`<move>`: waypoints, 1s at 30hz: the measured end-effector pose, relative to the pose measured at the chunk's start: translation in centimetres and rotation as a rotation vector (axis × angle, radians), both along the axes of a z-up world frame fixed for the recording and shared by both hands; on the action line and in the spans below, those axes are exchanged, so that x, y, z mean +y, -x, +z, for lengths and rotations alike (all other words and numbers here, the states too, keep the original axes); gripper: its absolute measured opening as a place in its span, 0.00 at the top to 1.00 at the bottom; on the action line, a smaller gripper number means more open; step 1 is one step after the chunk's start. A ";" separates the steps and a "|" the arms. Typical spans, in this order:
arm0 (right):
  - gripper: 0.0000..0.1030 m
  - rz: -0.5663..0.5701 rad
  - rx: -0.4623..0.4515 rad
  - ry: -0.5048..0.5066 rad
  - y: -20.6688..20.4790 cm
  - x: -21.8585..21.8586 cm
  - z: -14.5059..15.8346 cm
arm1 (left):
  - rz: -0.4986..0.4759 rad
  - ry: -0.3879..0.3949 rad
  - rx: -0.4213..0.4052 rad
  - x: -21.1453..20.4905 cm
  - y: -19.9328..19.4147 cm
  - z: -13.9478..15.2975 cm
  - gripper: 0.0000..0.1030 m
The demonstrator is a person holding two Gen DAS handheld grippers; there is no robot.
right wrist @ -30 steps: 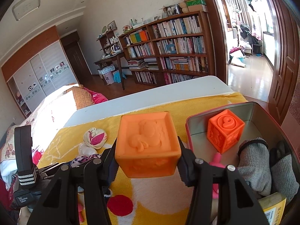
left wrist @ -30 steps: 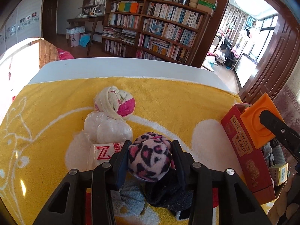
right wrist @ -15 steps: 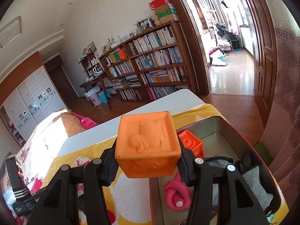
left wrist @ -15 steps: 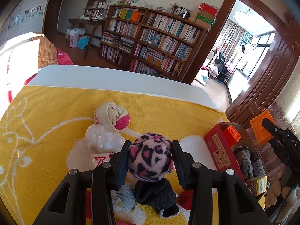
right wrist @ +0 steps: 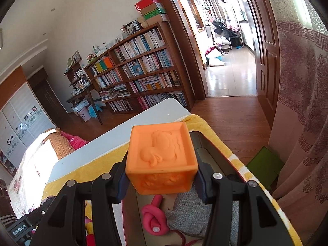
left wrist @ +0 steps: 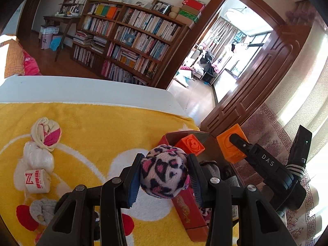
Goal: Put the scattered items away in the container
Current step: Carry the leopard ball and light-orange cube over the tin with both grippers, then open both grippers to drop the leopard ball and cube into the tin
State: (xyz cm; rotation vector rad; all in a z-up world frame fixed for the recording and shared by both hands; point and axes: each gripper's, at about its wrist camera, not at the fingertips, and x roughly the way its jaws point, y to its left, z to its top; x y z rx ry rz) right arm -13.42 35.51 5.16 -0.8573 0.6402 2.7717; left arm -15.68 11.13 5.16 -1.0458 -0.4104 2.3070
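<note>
My left jaws (left wrist: 164, 176) clamp a pink leopard-print sock ball (left wrist: 164, 173), held above the near edge of the red tin (left wrist: 184, 207). My right jaws (right wrist: 162, 176) grip 1 orange embossed cube (right wrist: 162, 160) over the tin's interior (right wrist: 207, 153). A second orange cube (left wrist: 190, 146), grey socks (right wrist: 190, 215) and a pink knotted cord (right wrist: 153, 219) lie inside. On the yellow towel (left wrist: 92, 135), 4 items remain scattered.

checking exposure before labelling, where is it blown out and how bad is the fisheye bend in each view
Left wrist view: the window at the far right edge is blown out, and the white table edge bows into a curve. Right wrist view: the doorway floor glares, the door frame bends, yet the orange duck block stays sharp and evenly lit.
</note>
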 end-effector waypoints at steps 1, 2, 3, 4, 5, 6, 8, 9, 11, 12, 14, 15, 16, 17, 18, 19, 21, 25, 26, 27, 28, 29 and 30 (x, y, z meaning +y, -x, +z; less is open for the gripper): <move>0.45 -0.002 0.000 -0.004 0.0 0.0 0.0 | -0.016 -0.010 0.000 0.9 0.1 0.2 0.57; 0.45 -0.006 0.001 -0.008 -0.1 0.0 -0.1 | -0.031 -0.016 0.002 1.8 0.1 0.5 0.57; 0.45 -0.011 0.003 -0.011 -0.2 0.1 0.0 | -0.044 -0.017 0.006 2.7 0.2 0.7 0.57; 0.45 -0.017 0.005 -0.013 -0.2 0.2 0.0 | -0.055 -0.016 0.012 3.5 0.3 0.9 0.57; 0.45 -0.023 0.007 -0.014 -0.3 0.4 0.0 | -0.064 -0.015 0.017 4.4 0.5 1.1 0.57; 0.45 -0.030 0.007 -0.012 -0.4 0.6 -0.1 | -0.072 -0.012 0.017 5.1 0.8 1.1 0.57; 0.45 -0.042 0.006 -0.002 -0.5 1.0 -0.3 | -0.084 -0.005 0.011 6.5 1.3 0.9 0.57; 0.45 -0.047 0.004 0.001 -0.5 1.2 -0.4 | -0.088 -0.001 0.007 7.1 1.7 0.8 0.57; 0.45 -0.057 0.001 0.004 -0.4 1.6 -0.6 | -0.104 0.012 -0.006 8.3 2.2 0.2 0.57; 0.45 -0.060 -0.002 0.006 -0.3 1.7 -0.7 | -0.109 0.018 -0.016 8.7 2.5 -0.2 0.56; 0.45 -0.065 -0.008 0.017 -0.2 2.0 -1.0 | -0.106 0.024 -0.039 9.0 2.7 -0.9 0.39; 0.45 -0.065 -0.012 0.026 -0.1 2.2 -1.2 | -0.095 0.018 -0.048 8.7 2.8 -1.3 0.32; 0.45 -0.064 -0.016 0.036 0.0 2.4 -1.5 | -0.079 0.007 -0.048 8.4 2.7 -1.5 0.22; 0.44 -0.062 -0.021 0.048 0.1 2.6 -1.7 | -0.063 -0.003 -0.045 7.9 2.7 -1.7 0.21; 0.44 -0.058 -0.025 0.061 0.3 2.7 -1.9 | -0.054 -0.007 -0.047 7.6 2.7 -1.8 0.21; 0.44 -0.054 -0.028 0.074 0.4 2.8 -2.1 | -0.047 -0.009 -0.052 7.2 2.8 -1.9 0.21; 0.44 -0.045 -0.036 0.092 0.6 2.9 -2.5 | -0.032 -0.014 -0.063 6.4 2.8 -2.1 0.21; 0.42 -0.042 -0.038 0.121 0.8 3.0 -3.0 | -0.004 -0.014 -0.077 4.5 2.5 -2.5 0.21; 0.42 -0.041 -0.032 0.129 0.7 3.0 -3.1 | 0.002 -0.013 -0.079 4.0 2.3 -2.6 0.21; 0.42 -0.045 -0.027 0.131 0.7 3.0 -3.1 | 0.008 -0.011 -0.082 3.6 2.2 -2.7 0.21; 0.42 -0.056 -0.020 0.126 0.5 2.9 -3.0 | 0.015 -0.008 -0.083 3.1 2.0 -2.8 0.21; 0.42 -0.068 -0.010 0.117 0.3 2.8 -2.8 | 0.020 -0.006 -0.082 2.5 1.8 -2.8 0.21; 0.42 -0.080 0.001 0.105 0.1 2.6 -2.5 | 0.026 -0.005 -0.082 2.1 1.6 -2.8 0.21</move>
